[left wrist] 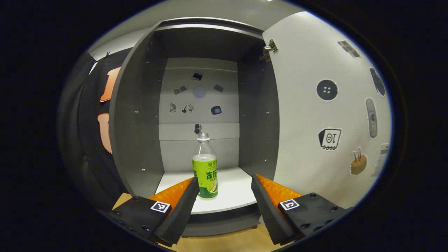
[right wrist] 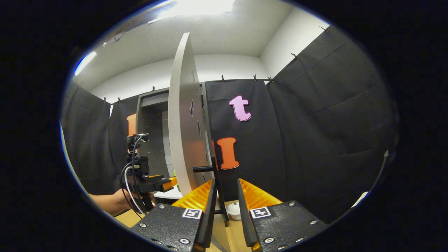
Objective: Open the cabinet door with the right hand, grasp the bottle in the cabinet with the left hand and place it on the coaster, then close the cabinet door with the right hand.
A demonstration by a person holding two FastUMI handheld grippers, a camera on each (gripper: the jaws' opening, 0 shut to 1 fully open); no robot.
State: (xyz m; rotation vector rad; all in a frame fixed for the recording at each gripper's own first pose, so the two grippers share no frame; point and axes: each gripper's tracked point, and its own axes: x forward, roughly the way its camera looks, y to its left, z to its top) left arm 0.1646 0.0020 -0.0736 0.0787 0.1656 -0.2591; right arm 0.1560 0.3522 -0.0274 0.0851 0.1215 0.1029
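Note:
The grey cabinet [left wrist: 140, 115] stands open, its white door [left wrist: 315, 115] swung out to the right. A clear bottle [left wrist: 205, 164] with a green label and white cap stands upright on the white shelf [left wrist: 234, 196]. My left gripper [left wrist: 222, 196] is open in front of the shelf, and the bottle sits just beyond its left fingertip, untouched. In the right gripper view the door [right wrist: 183, 122] is edge-on. Its black handle [right wrist: 217, 175] lies between the fingers of my right gripper [right wrist: 225, 189], close to the left finger, with a gap on the right. The left gripper [right wrist: 164, 182] shows there too, held by a hand.
A wooden tabletop [left wrist: 224, 243] lies under the cabinet. A small white round object [right wrist: 233, 210], possibly the coaster, rests on the wood beyond the right gripper's fingers. Black cloth walls [right wrist: 315, 140] surround the booth. Stickers cover the door's inner face [left wrist: 329, 138].

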